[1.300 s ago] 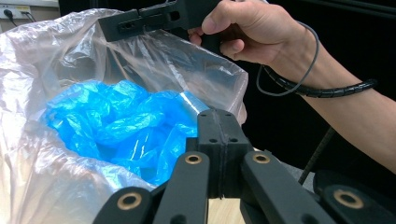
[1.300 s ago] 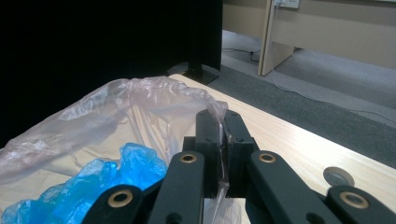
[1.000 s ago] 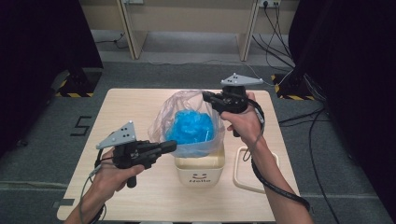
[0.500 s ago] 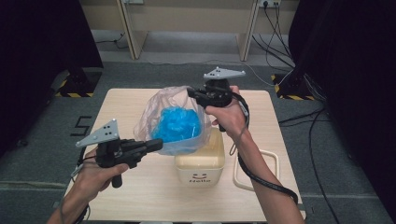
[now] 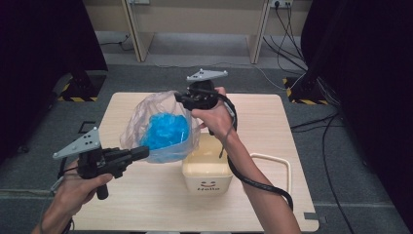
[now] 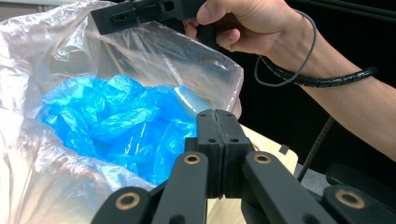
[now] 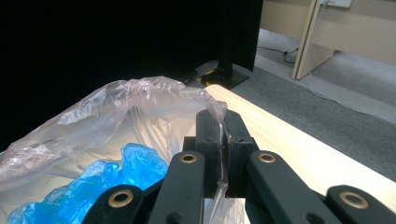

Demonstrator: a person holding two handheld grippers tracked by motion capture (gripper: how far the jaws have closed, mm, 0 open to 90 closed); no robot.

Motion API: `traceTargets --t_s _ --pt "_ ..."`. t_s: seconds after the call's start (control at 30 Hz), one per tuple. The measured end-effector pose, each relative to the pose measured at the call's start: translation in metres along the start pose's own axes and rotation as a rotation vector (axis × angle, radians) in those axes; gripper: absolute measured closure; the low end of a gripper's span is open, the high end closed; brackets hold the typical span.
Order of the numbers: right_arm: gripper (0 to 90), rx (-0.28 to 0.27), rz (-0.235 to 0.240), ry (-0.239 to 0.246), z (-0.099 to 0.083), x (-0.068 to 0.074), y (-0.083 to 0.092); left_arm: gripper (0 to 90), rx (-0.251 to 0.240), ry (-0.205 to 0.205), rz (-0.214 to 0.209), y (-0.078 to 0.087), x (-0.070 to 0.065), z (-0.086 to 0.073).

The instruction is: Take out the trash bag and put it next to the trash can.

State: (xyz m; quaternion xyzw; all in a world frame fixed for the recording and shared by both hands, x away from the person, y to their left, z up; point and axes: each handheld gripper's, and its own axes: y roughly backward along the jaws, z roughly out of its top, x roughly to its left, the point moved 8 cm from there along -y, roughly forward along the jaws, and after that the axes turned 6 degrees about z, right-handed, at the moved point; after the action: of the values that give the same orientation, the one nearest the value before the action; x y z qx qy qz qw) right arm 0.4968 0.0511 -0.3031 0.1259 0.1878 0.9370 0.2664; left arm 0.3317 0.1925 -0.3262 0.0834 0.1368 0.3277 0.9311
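Note:
A clear plastic bag [image 5: 146, 114] holding crumpled blue plastic [image 5: 165, 131] hangs between my two grippers, just left of a cream bin [image 5: 207, 173]. My left gripper [image 5: 143, 153] is shut against the bag's near rim, and in the left gripper view its jaws [image 6: 217, 119] meet beside the film [image 6: 56, 60]. My right gripper [image 5: 179, 97] is shut on the far rim. Clear film [image 7: 140, 102] is pinched between its jaws [image 7: 218, 119]. The right gripper [image 6: 107, 18] also shows in the left gripper view, above the blue plastic [image 6: 112, 121].
The cream bin with a smiling face stands on the light wooden table [image 5: 263, 122], and a cream loop-shaped frame [image 5: 285, 165] lies to its right. Dark curtains flank the table. Cables and desk legs [image 5: 253, 39] lie on the grey floor beyond.
Both grippers have moved left with the bag. The bag has come away from above the bin and now hangs to its left.

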Motion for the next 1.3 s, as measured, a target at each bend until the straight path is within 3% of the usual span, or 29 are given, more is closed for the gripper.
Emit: traceTargets --t_s 0.57,1.3 --pt "87.1 0.075 0.032 -0.001 -0.016 0.015 -0.056 87.7 0.042 0.055 0.002 0.016 0.024 -0.039" --pt "86.5 0.214 0.021 -0.027 -0.054 0.022 -0.124 86.9 0.113 0.137 0.057 0.022 0.066 -0.093"
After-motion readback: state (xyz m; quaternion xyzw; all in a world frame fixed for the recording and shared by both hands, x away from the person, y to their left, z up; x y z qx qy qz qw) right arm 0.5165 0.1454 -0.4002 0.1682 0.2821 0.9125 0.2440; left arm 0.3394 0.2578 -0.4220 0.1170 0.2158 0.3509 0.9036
